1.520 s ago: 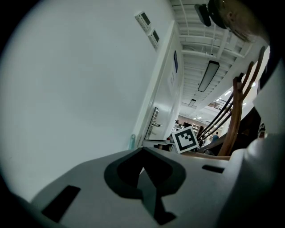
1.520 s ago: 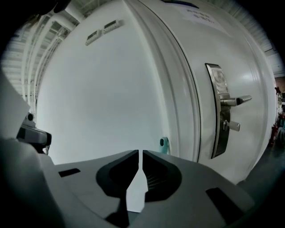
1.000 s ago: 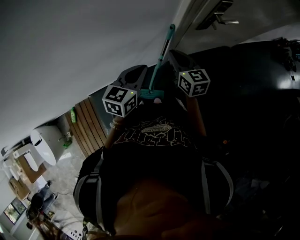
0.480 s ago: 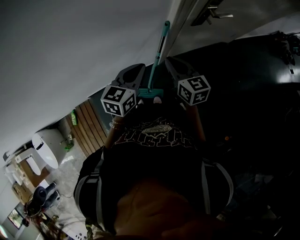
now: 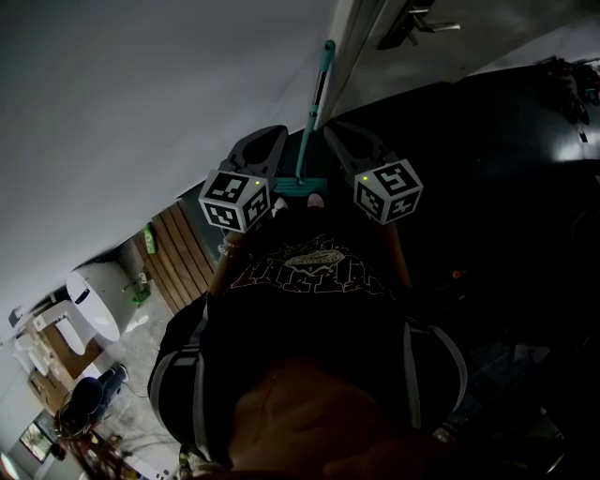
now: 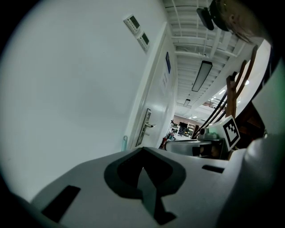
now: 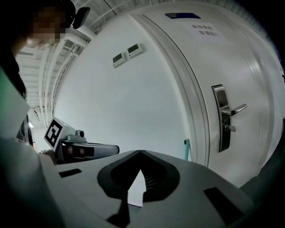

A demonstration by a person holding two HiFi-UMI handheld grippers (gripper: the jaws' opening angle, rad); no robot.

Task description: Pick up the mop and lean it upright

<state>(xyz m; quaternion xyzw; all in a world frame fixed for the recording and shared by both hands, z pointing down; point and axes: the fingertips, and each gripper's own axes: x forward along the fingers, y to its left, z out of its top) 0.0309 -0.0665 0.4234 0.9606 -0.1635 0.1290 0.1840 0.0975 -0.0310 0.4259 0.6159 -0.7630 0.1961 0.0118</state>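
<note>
The mop stands upright, its teal handle point(image 5: 315, 98) leaning on the white wall beside the door frame and its teal head point(image 5: 302, 188) on the floor at the person's feet. Only the handle's top shows in the left gripper view point(image 6: 124, 142) and in the right gripper view point(image 7: 187, 148). My left gripper point(image 5: 273, 137) hangs just left of the handle, apart from it, and my right gripper point(image 5: 338, 132) just right of it. Each has its jaw tips meeting, with nothing between them.
A white door with a metal lever handle point(image 7: 228, 114) stands right of the mop, also in the head view point(image 5: 418, 21). Two wall panels point(image 7: 127, 53) sit high on the wall. Wooden slats point(image 5: 176, 246), a white appliance point(image 5: 94, 300) and a seated person point(image 5: 82, 401) lie behind.
Both grippers have drawn slightly away from the mop handle to either side. The mop stays leaning on the wall.
</note>
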